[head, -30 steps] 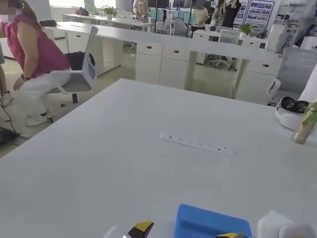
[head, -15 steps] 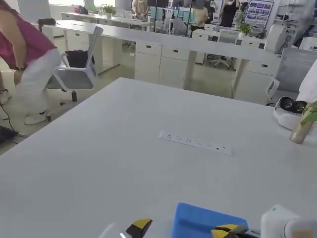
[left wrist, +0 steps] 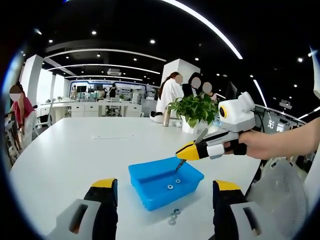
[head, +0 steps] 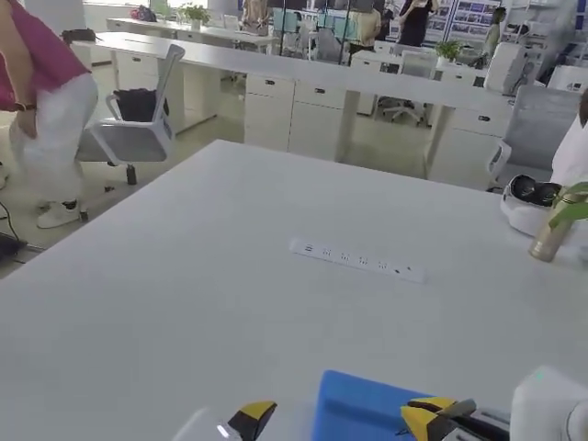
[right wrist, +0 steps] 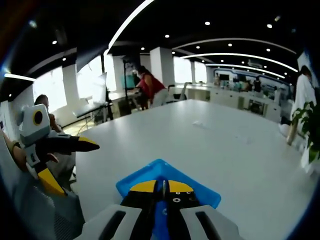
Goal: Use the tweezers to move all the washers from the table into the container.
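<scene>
A blue container [left wrist: 150,192] sits on the white table [head: 230,303], with two washers [left wrist: 171,187] lying inside it. A few more washers [left wrist: 173,216] lie on the table just in front of its near wall. My left gripper [left wrist: 164,192] is open, its yellow-tipped jaws spread wide on either side of the container. My right gripper [left wrist: 184,150] is shut on the tweezers [left wrist: 180,162], whose tips point down into the container. In the right gripper view, the right gripper [right wrist: 163,186] hovers over the container [right wrist: 145,176], and the left gripper [right wrist: 75,167] stands open to the left.
A white power strip [head: 356,260] lies mid-table. At the far right edge stand a bottle with a plant [head: 556,225] and a white headset [head: 528,197]. A potted plant [left wrist: 195,110] stands behind the container. A person in pink [head: 41,92] moves beside an office chair [head: 138,129].
The right gripper with the tweezers has come further into the head view, over the container's right end. The person in pink has moved left. The head camera has shifted slightly.
</scene>
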Motion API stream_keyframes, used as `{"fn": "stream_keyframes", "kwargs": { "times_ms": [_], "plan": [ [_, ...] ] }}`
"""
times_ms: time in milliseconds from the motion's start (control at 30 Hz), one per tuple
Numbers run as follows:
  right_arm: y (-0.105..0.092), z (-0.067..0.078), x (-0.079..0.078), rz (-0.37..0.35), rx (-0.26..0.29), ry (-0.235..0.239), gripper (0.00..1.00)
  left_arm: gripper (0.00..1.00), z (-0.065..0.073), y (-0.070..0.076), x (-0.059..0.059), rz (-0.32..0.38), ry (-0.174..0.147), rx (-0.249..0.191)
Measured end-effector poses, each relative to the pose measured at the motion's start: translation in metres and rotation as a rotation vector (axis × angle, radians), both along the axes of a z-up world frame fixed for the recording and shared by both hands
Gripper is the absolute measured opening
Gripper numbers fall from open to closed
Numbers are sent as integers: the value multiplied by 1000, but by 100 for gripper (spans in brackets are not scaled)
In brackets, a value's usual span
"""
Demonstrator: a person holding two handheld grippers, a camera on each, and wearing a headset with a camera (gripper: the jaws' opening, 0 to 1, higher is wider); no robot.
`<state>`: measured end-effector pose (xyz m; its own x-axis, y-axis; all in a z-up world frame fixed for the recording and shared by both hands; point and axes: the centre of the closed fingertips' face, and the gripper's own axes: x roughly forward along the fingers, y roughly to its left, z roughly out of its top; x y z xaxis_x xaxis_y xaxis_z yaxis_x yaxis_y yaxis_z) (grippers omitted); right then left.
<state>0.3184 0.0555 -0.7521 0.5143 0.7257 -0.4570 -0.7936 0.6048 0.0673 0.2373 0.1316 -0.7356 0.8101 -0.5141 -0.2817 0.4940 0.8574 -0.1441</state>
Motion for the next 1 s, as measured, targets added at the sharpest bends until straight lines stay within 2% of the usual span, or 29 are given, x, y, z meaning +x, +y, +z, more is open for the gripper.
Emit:
{"fn": "stream_keyframes", "kwargs": {
  "times_ms": [300, 667, 1000],
  "plan": [
    [7, 13, -8, 12, 31, -19, 3, 78, -1, 1, 0, 2, 4, 4],
    [14, 21, -27, 24, 62, -7, 3, 78, -1, 2, 1, 2, 9, 2],
    [11, 17, -41, 8, 82, 17, 3, 77, 0, 1, 0, -1, 5, 1]
  ]
}}
